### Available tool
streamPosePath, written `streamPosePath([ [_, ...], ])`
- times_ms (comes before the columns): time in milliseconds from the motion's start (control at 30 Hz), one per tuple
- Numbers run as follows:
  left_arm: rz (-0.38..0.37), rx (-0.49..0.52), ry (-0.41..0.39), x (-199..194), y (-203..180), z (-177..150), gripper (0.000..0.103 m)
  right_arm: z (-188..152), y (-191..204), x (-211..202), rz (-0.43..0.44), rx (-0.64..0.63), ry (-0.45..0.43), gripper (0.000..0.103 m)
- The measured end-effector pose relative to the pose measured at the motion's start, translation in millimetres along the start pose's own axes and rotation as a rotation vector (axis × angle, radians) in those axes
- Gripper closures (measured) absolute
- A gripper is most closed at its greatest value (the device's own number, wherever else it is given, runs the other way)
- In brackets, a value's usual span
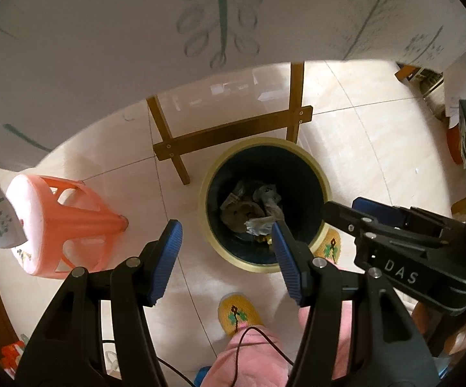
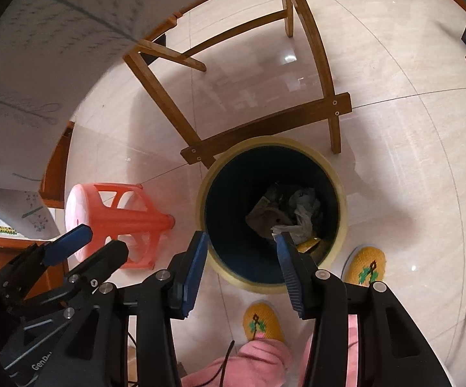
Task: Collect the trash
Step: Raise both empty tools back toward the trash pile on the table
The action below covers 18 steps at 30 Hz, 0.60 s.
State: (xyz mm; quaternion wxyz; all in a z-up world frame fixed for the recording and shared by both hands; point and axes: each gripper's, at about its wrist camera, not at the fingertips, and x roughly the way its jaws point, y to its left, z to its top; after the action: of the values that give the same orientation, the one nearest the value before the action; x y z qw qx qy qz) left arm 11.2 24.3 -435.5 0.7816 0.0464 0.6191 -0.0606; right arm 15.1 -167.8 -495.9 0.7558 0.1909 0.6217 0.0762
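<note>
Both grippers — left gripper (image 1: 226, 235) and right gripper (image 2: 241, 248) — are hovering with jaws spread wide and empty above a trash bin (image 1: 207, 177) holding crumpled trash (image 1: 252, 209).

bin (image 2: 341, 193) floor: crumpled trash (image 2: 300, 213) too dark to identify
bin near rim: partly hidden behind gripper fingers (image 2: 286, 258)
tablecloth (image 1: 104, 48) above bin: pattern blurred
stool (image 1: 55, 222) left of bin: seat partly covered by cloth

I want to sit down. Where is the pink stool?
The stool lies tipped on its side on the floor, left of the bin in both views, beside the tablecloth.
</note>
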Motion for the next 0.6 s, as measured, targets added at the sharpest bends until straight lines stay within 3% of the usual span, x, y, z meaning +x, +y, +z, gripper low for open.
streamPosePath([
  [333,-0.003,-0.019,-0.09,-116,5,18,0.048,4,47,-99,-0.002,-0.048,-0.04,0.057],
  [600,-0.013,-0.023,-0.201,-238,22,41,0.048,13,102,-214,0.002,-0.111,-0.127,0.057],
])
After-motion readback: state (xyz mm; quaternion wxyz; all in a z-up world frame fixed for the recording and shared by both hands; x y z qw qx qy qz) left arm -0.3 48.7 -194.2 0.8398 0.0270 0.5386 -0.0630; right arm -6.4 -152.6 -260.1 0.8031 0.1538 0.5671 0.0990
